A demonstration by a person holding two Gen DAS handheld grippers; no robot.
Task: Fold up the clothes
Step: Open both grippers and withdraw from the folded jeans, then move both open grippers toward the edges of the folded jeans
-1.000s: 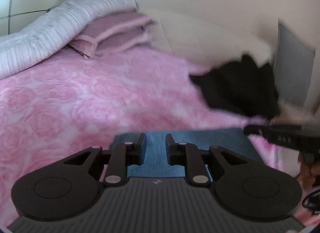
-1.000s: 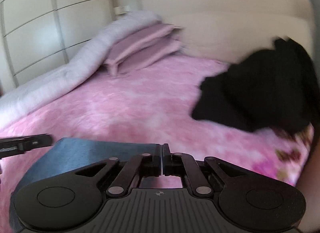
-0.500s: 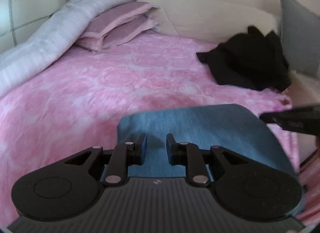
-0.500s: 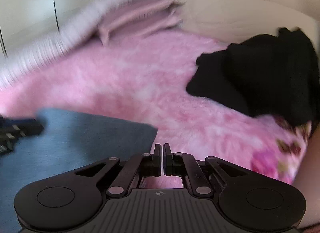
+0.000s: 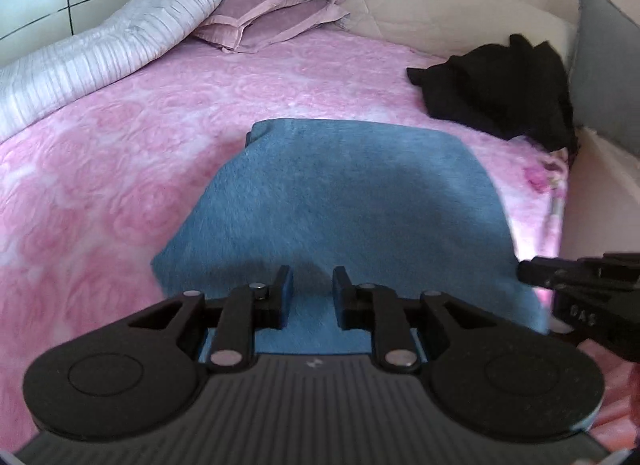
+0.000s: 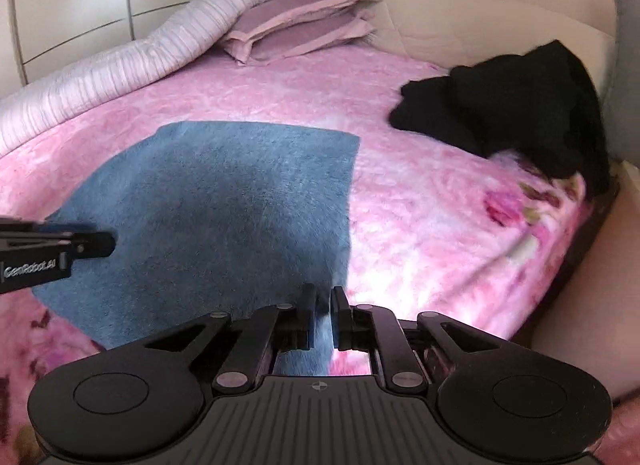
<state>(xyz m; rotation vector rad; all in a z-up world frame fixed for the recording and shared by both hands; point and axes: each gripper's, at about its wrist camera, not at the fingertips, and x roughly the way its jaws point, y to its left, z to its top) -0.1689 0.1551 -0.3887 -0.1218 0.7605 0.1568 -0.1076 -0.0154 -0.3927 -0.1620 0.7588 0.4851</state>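
Observation:
A folded blue cloth lies flat on the pink bedspread. My left gripper hovers over its near edge, fingers apart, with nothing pinched between them. In the right wrist view the same blue cloth spreads out to the left. My right gripper is at the cloth's near right corner and its jaws are opening. A strip of the cloth shows in the narrow gap, and the pads are not pressing on it. Each gripper's tip shows at the edge of the other's view.
A crumpled black garment lies at the far right of the bed, beside a grey cushion. Purple pillows and a rolled striped quilt line the far left. The bed's right edge drops off near the black garment.
Both grippers have drawn back toward the near side, so more of the blue cloth shows ahead of them. The right jaws were shut and now stand slightly apart.

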